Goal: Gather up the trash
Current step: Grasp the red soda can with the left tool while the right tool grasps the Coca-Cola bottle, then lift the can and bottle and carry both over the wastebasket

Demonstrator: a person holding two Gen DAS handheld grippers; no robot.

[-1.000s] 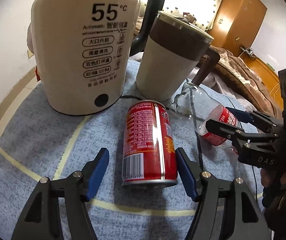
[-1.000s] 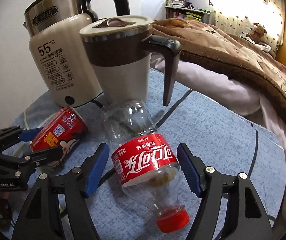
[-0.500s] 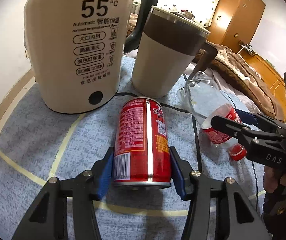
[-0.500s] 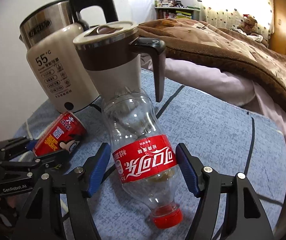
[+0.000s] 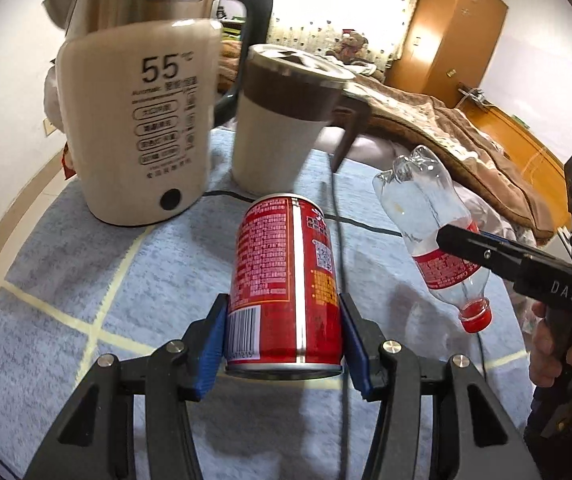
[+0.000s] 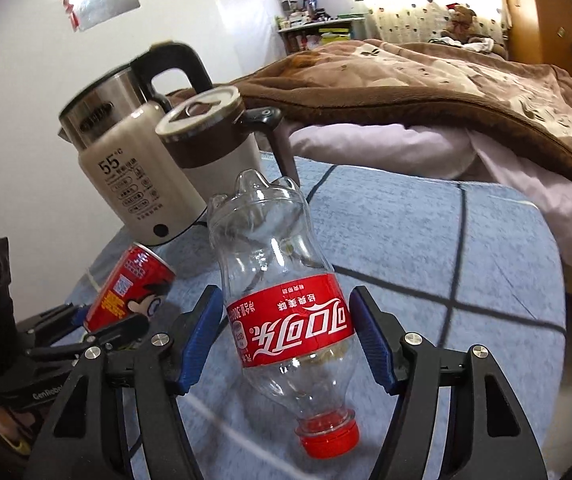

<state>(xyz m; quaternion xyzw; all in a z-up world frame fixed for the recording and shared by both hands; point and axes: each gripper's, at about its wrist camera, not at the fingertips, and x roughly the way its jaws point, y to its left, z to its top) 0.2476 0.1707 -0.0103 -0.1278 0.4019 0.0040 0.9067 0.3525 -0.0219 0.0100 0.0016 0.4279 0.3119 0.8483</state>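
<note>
Beside the bed, above a blue-clothed tabletop [image 5: 66,280], the left gripper [image 5: 282,344] had its jaws clamped on the red can [image 5: 282,280]; the right gripper [image 6: 286,336] pinched the empty bottle [image 6: 282,304], lifted clear. Both pickups looked done; next, carrying them to a bin, none visible.

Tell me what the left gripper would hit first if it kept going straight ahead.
Probably the tan jug. The left gripper holds the can, whose top points at the jug's base, with the kettle just left. Depth is unclear.
</note>
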